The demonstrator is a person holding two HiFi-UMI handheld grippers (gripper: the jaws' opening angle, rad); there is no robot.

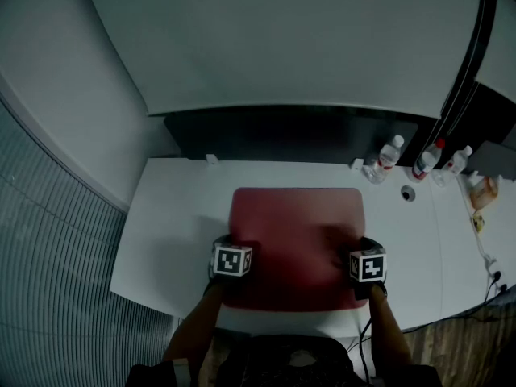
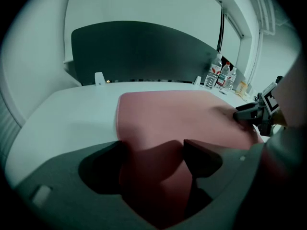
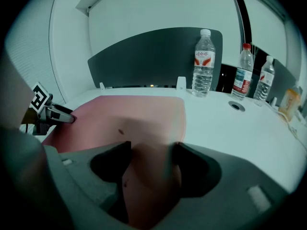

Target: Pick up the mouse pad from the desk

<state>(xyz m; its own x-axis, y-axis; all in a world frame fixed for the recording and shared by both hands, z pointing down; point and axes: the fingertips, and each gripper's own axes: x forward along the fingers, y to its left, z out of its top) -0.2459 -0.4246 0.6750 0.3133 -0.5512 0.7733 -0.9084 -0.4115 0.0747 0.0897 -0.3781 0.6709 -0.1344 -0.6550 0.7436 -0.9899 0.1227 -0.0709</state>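
Observation:
A large dark-red mouse pad (image 1: 294,232) lies flat on the white desk (image 1: 173,216). My left gripper (image 1: 232,250) rests at the pad's near left corner and my right gripper (image 1: 368,255) at its near right corner. In the left gripper view the jaws (image 2: 153,150) stand apart, the pad (image 2: 177,114) filling the gap between them. The right gripper view shows the same: jaws (image 3: 151,152) apart over the pad (image 3: 134,114). Each gripper also sees the other across the pad, the right gripper (image 2: 249,113) and the left gripper (image 3: 55,113). The pad's underside is hidden.
Three water bottles (image 1: 391,151) (image 1: 430,158) (image 1: 459,160) stand at the desk's back right, near a round cable hole (image 1: 408,193) and an orange packet (image 1: 484,190). A dark panel (image 1: 282,131) runs along the back edge. The desk's near edge is just below the grippers.

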